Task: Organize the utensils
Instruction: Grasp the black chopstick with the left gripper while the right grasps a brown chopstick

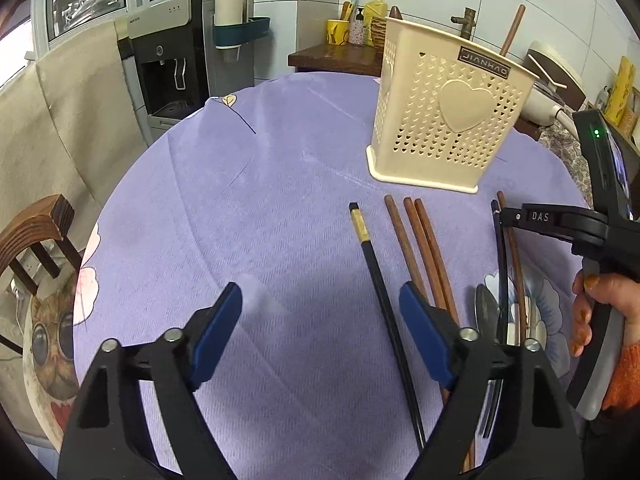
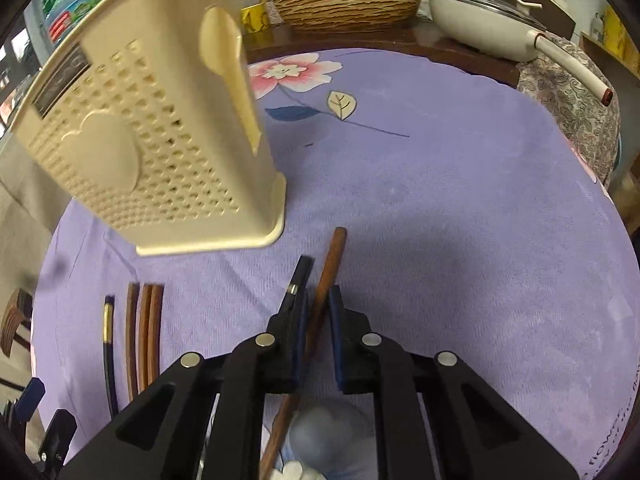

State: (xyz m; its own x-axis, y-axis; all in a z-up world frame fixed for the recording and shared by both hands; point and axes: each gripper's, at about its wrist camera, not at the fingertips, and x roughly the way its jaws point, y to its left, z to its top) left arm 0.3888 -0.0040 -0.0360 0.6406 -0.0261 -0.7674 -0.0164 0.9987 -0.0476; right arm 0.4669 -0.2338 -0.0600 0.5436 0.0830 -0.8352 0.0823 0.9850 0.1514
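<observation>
surface: purple floral tablecloth [image 1: 240,208] on a round table.
holder: cream perforated utensil holder [image 1: 448,116] standing upright, one brown chopstick inside.
loose utensils: black chopstick [image 1: 384,292] and three brown chopsticks [image 1: 420,248] lying near its base.
left gripper [image 1: 320,332]: wide open, holding nothing.
right gripper [image 2: 318,320]: nearly closed around a brown chopstick [image 2: 326,280]; firm grip unclear.

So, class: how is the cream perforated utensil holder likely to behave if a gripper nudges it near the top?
The utensil holder is tall on a narrow base, so it may tip rather than slide. Its thin perforated walls suggest it is light, and only one chopstick shows inside as ballast. The cloth-covered table probably adds grip at its foot.
</observation>
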